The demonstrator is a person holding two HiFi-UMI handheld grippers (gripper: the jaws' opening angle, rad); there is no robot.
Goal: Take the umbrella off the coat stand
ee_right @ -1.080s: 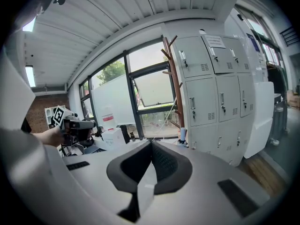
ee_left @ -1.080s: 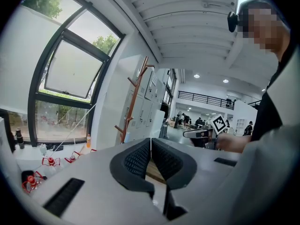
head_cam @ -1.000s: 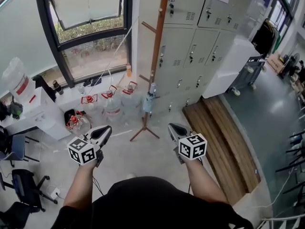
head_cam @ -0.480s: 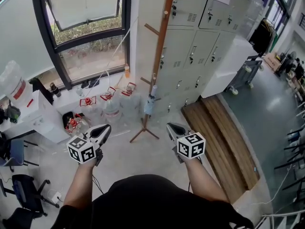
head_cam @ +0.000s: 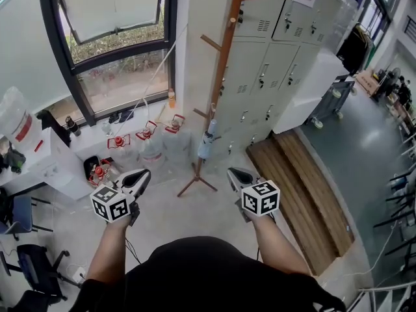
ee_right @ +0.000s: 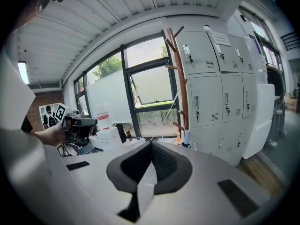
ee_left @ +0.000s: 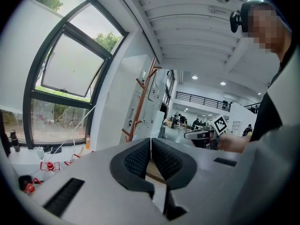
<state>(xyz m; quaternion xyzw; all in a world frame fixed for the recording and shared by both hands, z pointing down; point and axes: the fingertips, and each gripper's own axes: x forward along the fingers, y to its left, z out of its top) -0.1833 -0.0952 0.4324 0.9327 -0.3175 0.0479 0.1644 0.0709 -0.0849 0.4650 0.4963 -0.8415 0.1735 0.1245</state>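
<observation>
We see a reddish-brown coat stand (head_cam: 221, 77) with a pale bluish umbrella (head_cam: 205, 143) on it, grey lockers (head_cam: 260, 64) behind it, a black window frame (head_cam: 171, 38) left of it, and black-and-white square markers (head_cam: 112, 207) on the left gripper (head_cam: 144, 174) and right gripper (head_cam: 232, 172).

A tall brown wooden coat stand (head_cam: 223, 57) with angled pegs stands upright at upper centre on splayed feet. A folded pale-blue compact umbrella (head_cam: 205, 143) hangs from a low peg.
</observation>
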